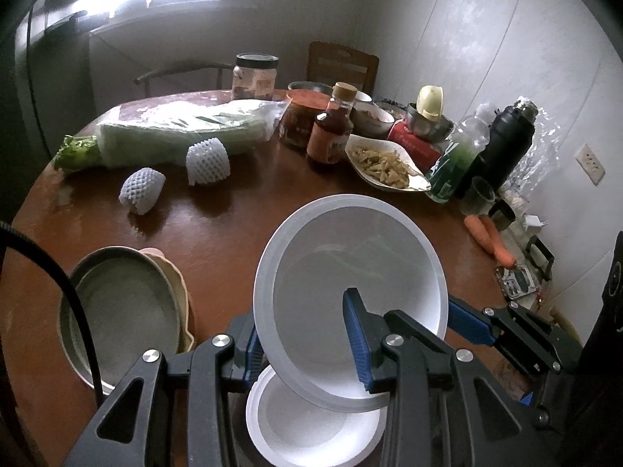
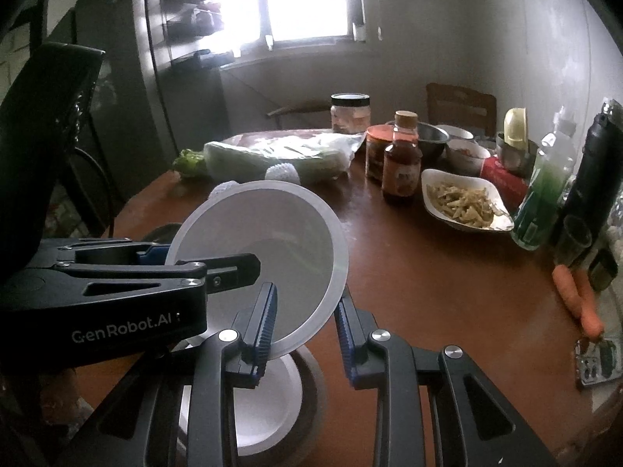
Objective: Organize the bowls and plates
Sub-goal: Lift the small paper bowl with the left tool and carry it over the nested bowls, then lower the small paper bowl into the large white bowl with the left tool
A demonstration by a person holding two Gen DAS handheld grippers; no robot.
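Here, you hold one white plate (image 1: 350,272) between both claws, lifted off the tabletop (image 1: 218,233) and tilted so its hollow faces the cameras. Your left claw (image 1: 307,334) is clenched on the plate's near lower rim: the right blue pad (image 1: 356,346) lies against the inner face, the other pad sits behind the rim. Your right claw (image 2: 303,327) grips the same plate (image 2: 264,241) at its lower edge, one ribbed pad (image 2: 264,327) on the inner face and the other just outside the rim. In the left wrist view the right claw's fingers (image 1: 467,323) reach in from the right side to the plate's edge.

Directly below the lifted plate a second white plate (image 1: 311,428) lies flat on the tabletop; the two look apart, though the overlap hides the exact gap. In the right wrist view this lower plate (image 2: 268,401) seems to rest in a darker dish, but you cannot tell for sure.

To the left, a grey-green bowl (image 1: 120,311) sits nested in a beige dish (image 1: 175,272).

Further back on the tabletop:
- two white foam fruit nets (image 1: 206,159), near a bagged cabbage (image 1: 175,128)
- a sauce bottle (image 1: 331,128) just beside a white dish of cooked strips (image 1: 385,163)
- a green plastic bottle (image 1: 455,155) next to a black flask (image 1: 502,140)
- two carrots (image 1: 490,237) at the right edge
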